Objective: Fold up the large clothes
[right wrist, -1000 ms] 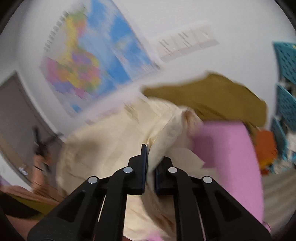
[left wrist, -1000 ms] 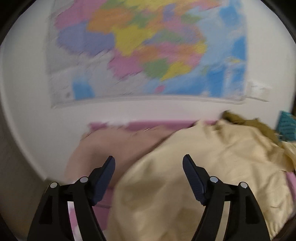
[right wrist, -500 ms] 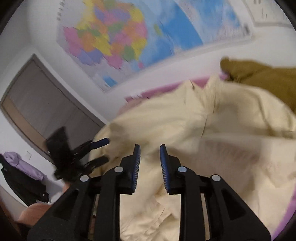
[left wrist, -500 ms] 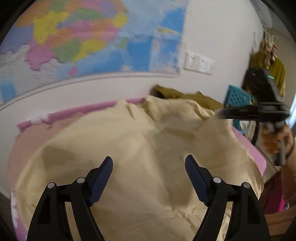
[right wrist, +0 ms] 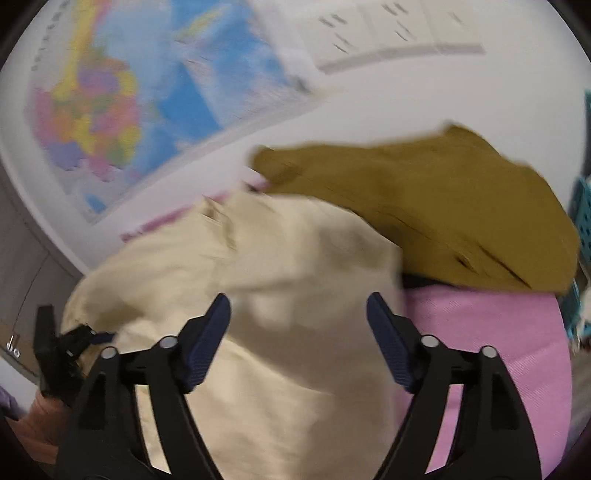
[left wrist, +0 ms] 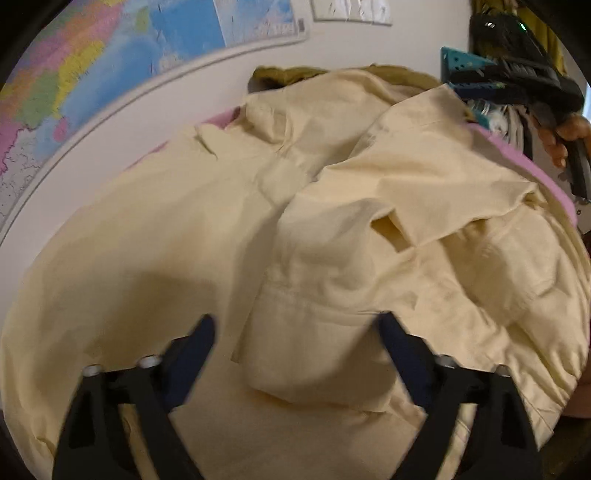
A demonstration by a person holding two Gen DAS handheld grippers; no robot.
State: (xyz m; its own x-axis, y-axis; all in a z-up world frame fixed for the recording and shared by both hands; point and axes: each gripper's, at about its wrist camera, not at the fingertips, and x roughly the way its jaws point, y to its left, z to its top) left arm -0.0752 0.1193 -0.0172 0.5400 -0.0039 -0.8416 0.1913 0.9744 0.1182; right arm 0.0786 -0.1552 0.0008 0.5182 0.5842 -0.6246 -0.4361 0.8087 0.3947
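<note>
While the cream garment (left wrist: 332,229) lies crumpled across the frame's centre on the pink surface (right wrist: 491,332), the left claw (left wrist: 295,345) is wide and narrowing, gripping nothing; the right claw (right wrist: 298,325) is widening, empty.

Legible text — I find none from my remote station. Wall map (left wrist: 110,55): coloured regions with fine print along the borders, too small and blurred for me to read. White wall plates (right wrist: 388,33): dark marks only, smeared by motion — I cannot tell them as letters or numbers. No brand or label reads on either view.
</note>
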